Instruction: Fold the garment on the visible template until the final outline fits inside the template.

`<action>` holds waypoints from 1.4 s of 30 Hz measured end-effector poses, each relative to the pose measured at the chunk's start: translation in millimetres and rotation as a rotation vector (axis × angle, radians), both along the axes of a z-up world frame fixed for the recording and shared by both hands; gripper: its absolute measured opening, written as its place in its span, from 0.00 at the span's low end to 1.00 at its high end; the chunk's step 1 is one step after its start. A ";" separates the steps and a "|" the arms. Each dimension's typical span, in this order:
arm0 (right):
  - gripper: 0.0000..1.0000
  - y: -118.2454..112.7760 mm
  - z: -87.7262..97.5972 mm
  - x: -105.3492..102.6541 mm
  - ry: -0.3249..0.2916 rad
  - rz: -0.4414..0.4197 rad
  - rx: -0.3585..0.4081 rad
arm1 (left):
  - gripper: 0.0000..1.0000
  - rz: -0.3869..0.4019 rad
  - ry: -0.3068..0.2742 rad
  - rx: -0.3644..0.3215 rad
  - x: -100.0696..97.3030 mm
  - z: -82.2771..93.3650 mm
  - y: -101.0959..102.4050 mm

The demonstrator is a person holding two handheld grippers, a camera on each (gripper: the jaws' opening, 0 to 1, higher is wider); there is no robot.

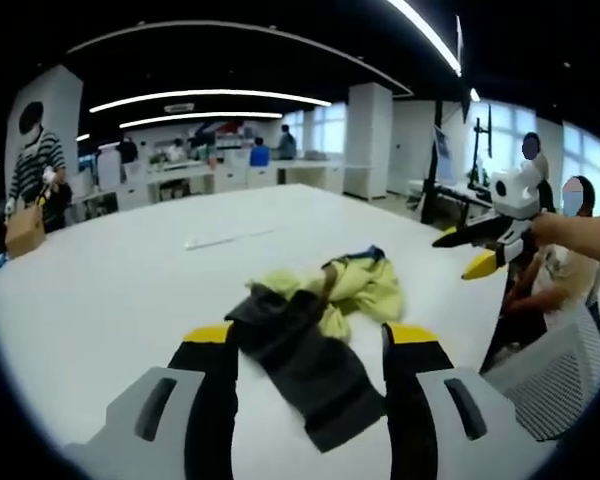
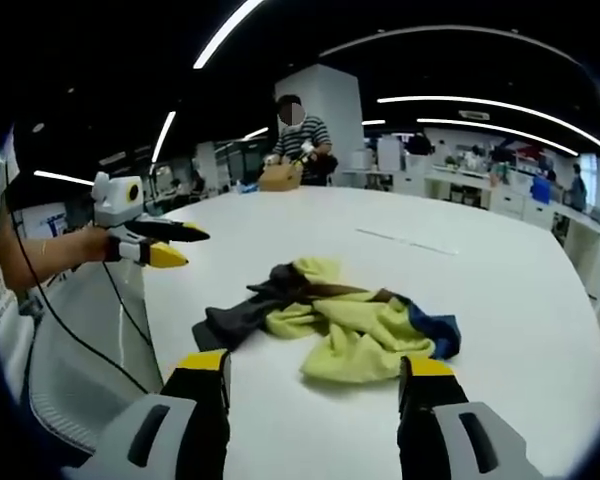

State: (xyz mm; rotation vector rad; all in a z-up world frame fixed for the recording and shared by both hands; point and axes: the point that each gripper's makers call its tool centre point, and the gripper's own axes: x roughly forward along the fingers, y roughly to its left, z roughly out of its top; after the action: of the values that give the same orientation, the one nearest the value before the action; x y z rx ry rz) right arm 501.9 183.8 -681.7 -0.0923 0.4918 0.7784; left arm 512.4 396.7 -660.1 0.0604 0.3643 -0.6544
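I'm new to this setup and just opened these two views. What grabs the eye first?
A crumpled yellow, dark grey and blue garment lies bunched on the white table, ahead of both open grippers. The left gripper, held up at the table's edge, and a person in a striped shirt at the far end also stand out.

No readable txt, labels, brands, nos. or signs in either view. A large wall graphic (image 1: 35, 140) at far left of the left gripper view carries a dark shape, but no letters can be made out on it. A ceiling-hung sign (image 1: 179, 107) in the background of that view is too small & blurred to read.
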 end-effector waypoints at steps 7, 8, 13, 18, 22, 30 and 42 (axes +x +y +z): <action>0.55 -5.3 -0.8 14.8 0.000 0.004 -0.021 | 0.47 -0.035 -0.001 0.009 10.5 0.8 -7.4; 0.53 -6.0 -0.5 17.1 -0.002 0.003 -0.023 | 0.46 -0.038 -0.001 0.011 12.0 0.4 -8.3; 0.48 -6.5 2.2 29.6 -0.008 0.008 -0.019 | 0.44 -0.065 0.002 0.018 19.8 -3.0 -16.3; 0.45 -6.8 1.5 40.8 -0.010 0.020 -0.036 | 0.41 -0.090 0.009 0.024 26.6 -7.5 -24.6; 0.42 -7.0 0.6 50.1 -0.006 0.027 -0.044 | 0.39 -0.105 0.019 0.021 33.0 -11.8 -28.9; 0.35 -6.3 -11.3 67.4 0.032 0.037 -0.067 | 0.35 -0.152 0.047 0.026 47.2 -22.0 -41.3; 0.26 -7.5 -14.0 100.4 0.029 0.048 -0.075 | 0.28 -0.204 0.085 0.057 63.5 -44.6 -59.2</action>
State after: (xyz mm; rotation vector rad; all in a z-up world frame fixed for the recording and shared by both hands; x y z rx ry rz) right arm 602.3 176.3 -695.7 -0.1635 0.5479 0.8094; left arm 575.9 337.5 -704.7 0.1251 0.4624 -0.8501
